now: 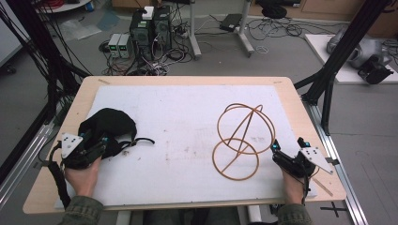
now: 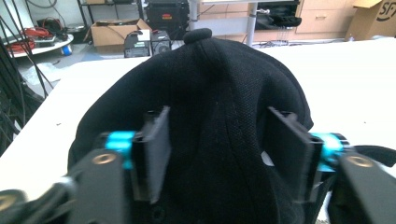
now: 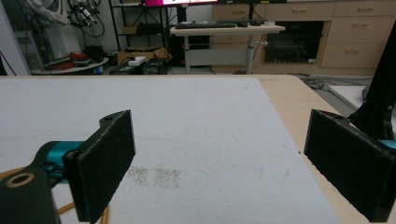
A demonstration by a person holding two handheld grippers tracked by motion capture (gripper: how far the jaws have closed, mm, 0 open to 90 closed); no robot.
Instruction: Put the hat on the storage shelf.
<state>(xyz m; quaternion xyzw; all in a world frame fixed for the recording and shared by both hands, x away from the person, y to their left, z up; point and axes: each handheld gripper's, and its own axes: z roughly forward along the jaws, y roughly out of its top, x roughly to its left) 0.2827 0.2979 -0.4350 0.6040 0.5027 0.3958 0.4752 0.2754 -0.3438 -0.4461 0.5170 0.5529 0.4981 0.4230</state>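
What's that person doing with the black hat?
A person holds a hand-held gripper in each hand. The left hand-held gripper has its jaws on either side of the black cap at the table's left. The right hand-held gripper waits open beside the wooden ring stand, not touching it.

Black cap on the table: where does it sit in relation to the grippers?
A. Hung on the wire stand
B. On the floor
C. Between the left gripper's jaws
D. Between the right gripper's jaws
C: the black cap fills the gap between the left gripper jaws, far from the wire stand.
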